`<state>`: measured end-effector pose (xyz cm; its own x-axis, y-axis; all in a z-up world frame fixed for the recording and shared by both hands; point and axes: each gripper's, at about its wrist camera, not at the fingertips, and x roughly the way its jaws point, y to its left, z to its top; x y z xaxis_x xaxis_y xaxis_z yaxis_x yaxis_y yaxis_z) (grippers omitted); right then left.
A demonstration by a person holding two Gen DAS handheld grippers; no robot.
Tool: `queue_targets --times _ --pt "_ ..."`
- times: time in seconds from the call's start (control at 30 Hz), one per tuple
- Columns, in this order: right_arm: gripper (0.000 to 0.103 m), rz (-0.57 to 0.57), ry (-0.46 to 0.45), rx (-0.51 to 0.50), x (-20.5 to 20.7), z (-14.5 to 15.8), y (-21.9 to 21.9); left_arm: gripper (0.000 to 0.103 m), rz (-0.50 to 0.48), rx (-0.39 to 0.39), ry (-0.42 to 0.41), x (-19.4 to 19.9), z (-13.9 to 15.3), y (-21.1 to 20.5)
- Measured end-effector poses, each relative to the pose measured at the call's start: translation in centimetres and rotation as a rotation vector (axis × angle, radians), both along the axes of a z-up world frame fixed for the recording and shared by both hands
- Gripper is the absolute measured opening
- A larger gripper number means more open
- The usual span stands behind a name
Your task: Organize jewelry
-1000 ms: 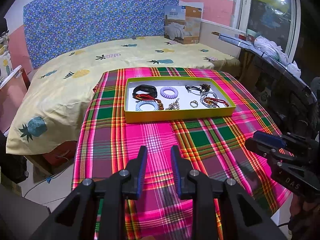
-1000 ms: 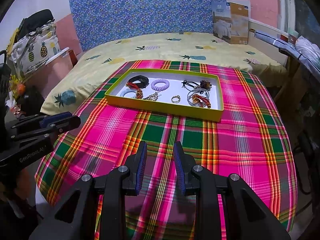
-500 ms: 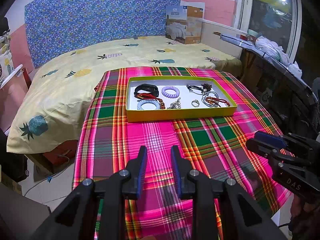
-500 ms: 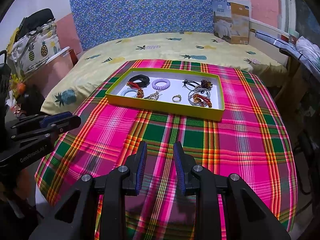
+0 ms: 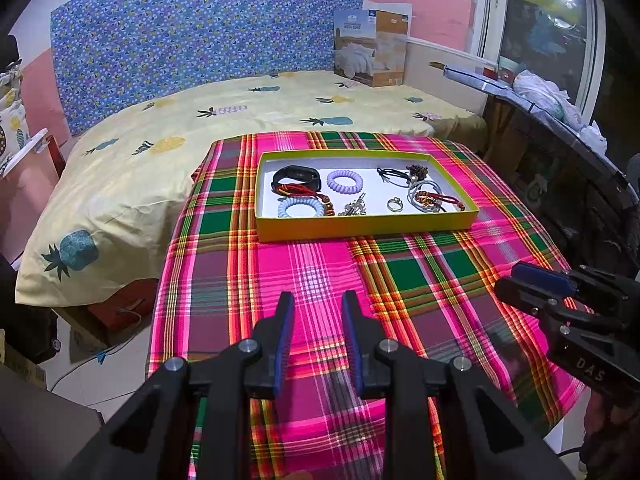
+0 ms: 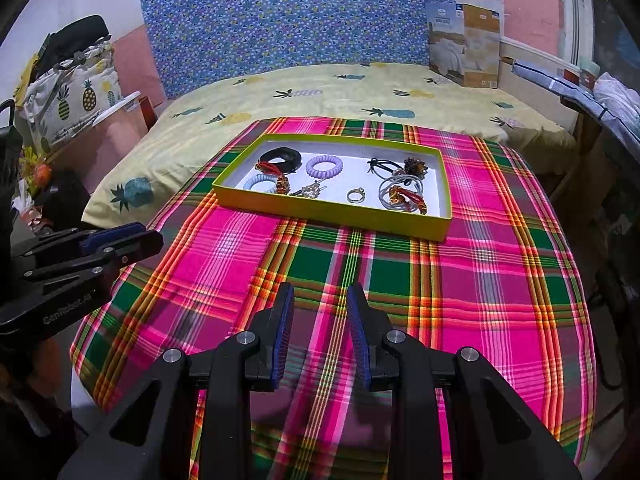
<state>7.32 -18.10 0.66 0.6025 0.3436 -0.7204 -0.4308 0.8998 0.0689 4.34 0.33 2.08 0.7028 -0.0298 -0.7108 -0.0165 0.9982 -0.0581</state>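
A yellow tray (image 5: 364, 227) (image 6: 332, 213) with a white floor sits on the plaid tablecloth at the far middle. In it lie a black band (image 5: 296, 176), a purple coil hair tie (image 5: 345, 179) (image 6: 324, 167), a light blue coil hair tie (image 5: 300, 209), a ring (image 5: 394, 204) (image 6: 355, 195), a small metal charm (image 5: 354, 209), black hair ties (image 5: 394, 176) and red cord bracelets (image 5: 430, 199). My left gripper (image 5: 316, 304) is open and empty over the near cloth. My right gripper (image 6: 320, 296) is open and empty, also well short of the tray.
The table with the plaid cloth (image 5: 320, 272) stands against a bed with a pineapple sheet (image 5: 200, 120). A cardboard box (image 5: 372, 48) stands at the bed's far corner. A cluttered shelf (image 5: 560, 120) runs along the right. Bags (image 6: 68, 92) are stacked at the left.
Both grippers have drifted very slightly; the view has shifted a little. Nothing in the tray has moved.
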Motion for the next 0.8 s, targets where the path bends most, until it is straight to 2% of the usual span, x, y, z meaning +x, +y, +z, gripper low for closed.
queue_targets --times 0.8 --pt "0.028 0.006 0.005 -0.005 -0.11 -0.37 0.01 0.025 0.01 0.021 0.008 0.23 -0.6 -0.4"
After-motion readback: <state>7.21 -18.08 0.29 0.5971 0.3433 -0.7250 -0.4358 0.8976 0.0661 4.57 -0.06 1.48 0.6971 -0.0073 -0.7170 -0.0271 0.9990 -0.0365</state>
